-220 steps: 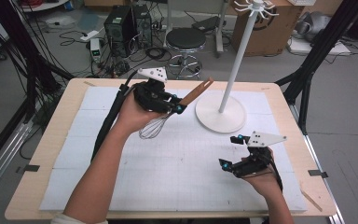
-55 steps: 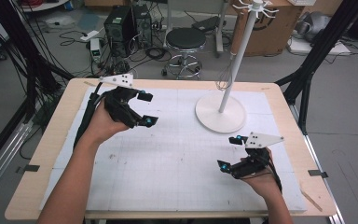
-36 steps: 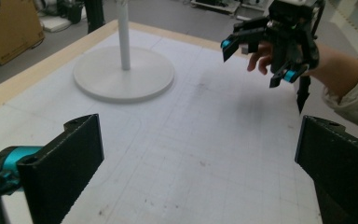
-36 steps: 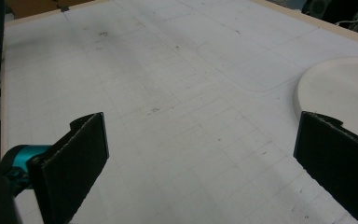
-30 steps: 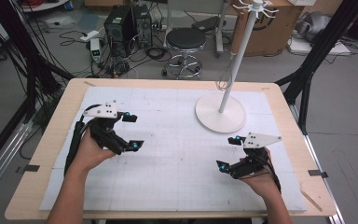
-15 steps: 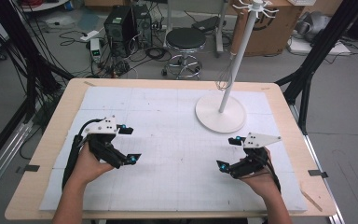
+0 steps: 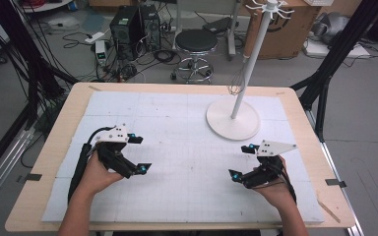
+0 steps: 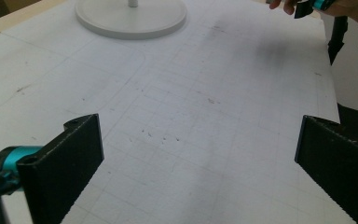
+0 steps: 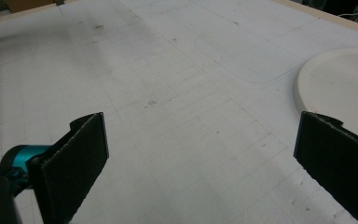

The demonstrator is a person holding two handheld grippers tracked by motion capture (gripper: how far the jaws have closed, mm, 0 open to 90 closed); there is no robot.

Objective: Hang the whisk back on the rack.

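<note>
Drawn back toward the tabletop's [image 7: 59, 132] near left corner since the earlier frames, the left tongs [image 7: 139, 153] are being held open and empty. Near the right edge, the right tongs [image 7: 242, 161] are being held open too. From the white stand [image 7: 233, 118] by the far edge, the whisk [image 7: 236, 82] is hanging.

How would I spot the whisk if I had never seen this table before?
Find the white sheet covering the wooden table, then the white stand with a round base at its far right. The whisk hangs beside its pole, wire loops down. It is the one bare-wire thing; both grippers are black and held near the front.
</note>
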